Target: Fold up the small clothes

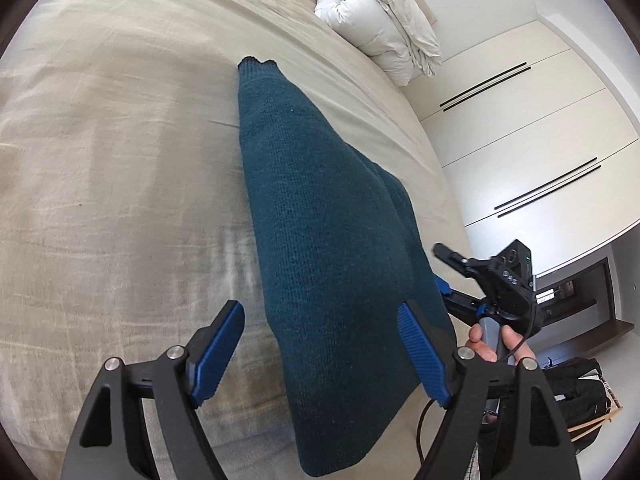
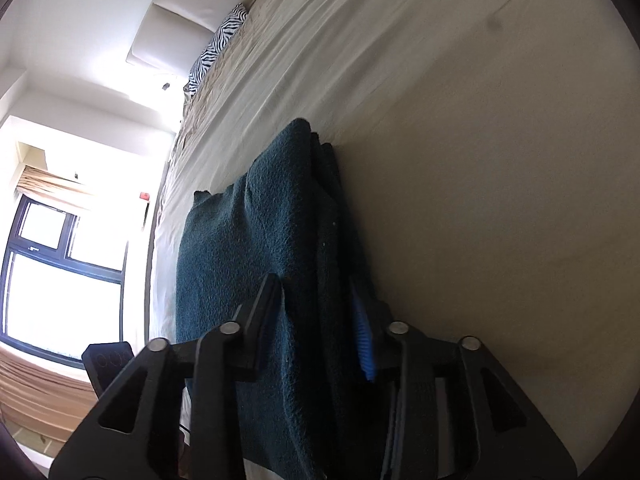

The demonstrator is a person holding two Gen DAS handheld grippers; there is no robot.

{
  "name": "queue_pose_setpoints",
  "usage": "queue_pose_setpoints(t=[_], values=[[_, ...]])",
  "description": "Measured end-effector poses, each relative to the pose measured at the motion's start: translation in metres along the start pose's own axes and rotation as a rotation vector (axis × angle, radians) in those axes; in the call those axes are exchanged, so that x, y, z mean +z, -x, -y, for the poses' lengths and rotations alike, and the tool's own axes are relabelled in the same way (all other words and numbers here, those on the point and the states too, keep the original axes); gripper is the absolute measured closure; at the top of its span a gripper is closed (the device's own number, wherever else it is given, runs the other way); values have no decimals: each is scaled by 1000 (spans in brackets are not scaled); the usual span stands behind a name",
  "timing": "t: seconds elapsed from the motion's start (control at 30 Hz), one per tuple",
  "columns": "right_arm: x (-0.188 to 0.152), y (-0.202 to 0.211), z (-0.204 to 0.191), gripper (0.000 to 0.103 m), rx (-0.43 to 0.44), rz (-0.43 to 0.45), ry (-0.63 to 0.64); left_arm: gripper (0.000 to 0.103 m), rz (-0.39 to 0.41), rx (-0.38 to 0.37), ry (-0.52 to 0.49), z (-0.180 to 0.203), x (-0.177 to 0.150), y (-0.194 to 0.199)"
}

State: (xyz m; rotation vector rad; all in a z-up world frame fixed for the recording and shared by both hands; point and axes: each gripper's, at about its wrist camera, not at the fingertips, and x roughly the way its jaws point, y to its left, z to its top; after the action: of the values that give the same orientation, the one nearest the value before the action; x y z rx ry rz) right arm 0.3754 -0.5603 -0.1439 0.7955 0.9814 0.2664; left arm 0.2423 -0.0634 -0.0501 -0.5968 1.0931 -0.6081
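A dark teal knitted garment [image 1: 320, 240] lies folded into a long strip on the beige bed [image 1: 120, 160]. My left gripper [image 1: 320, 356] is open above its near end, its blue pads on either side of the cloth without touching it. My right gripper [image 1: 444, 280] shows at the garment's right edge in the left wrist view. In the right wrist view the right gripper [image 2: 320, 320] has its fingers around the stacked layers of the garment [image 2: 248, 260], gripping the folded edge.
A bundled white duvet [image 1: 380, 28] lies at the far end of the bed. A zebra-print pillow [image 2: 218, 44] sits by the headboard. White wardrobe doors [image 1: 520, 140] stand to the right. A window [image 2: 60, 272] and a black bag [image 1: 576, 392] are beside the bed.
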Motion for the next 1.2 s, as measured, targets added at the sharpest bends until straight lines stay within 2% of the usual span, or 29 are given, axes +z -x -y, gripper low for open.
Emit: queue_pose_setpoints(t=[0.03, 0.07, 0.2, 0.3, 0.4, 0.5, 0.57, 0.73, 0.9, 1.03, 1.13, 1.2], values=[[1, 12, 0, 35, -11, 43, 9, 21, 1, 1, 3, -1, 2, -2], [3, 22, 2, 32, -4, 61, 16, 21, 1, 2, 5, -1, 4, -4], [1, 21, 1, 32, 28, -23, 53, 21, 7, 1, 14, -2, 16, -13], [-8, 0, -7, 33, 47, -85, 78, 21, -13, 14, 6, -1, 24, -25], [-16, -18, -3, 36, 56, -119, 54, 21, -43, 24, -5, 3, 28, -38], [-18, -21, -1, 47, 68, -140, 53, 21, -59, 33, -27, 8, 30, -47], [-17, -24, -3, 58, 47, -163, 73, 22, -66, 39, -39, 9, 31, -51], [-11, -32, -3, 69, 21, -196, 78, 28, -109, 89, -72, 14, 35, -62], [-14, -33, -19, 77, -88, -194, 175, 50, -131, 161, -92, 22, 41, -70], [-28, -31, -51, 81, -256, -157, 344, 54, -124, 229, -155, 38, 40, -74], [-45, -28, -79, 82, -402, -110, 488, 57, -116, 254, -171, 44, 38, -71], [-57, -24, -95, 83, -463, -77, 553, 60, -104, 265, -183, 49, 36, -66]])
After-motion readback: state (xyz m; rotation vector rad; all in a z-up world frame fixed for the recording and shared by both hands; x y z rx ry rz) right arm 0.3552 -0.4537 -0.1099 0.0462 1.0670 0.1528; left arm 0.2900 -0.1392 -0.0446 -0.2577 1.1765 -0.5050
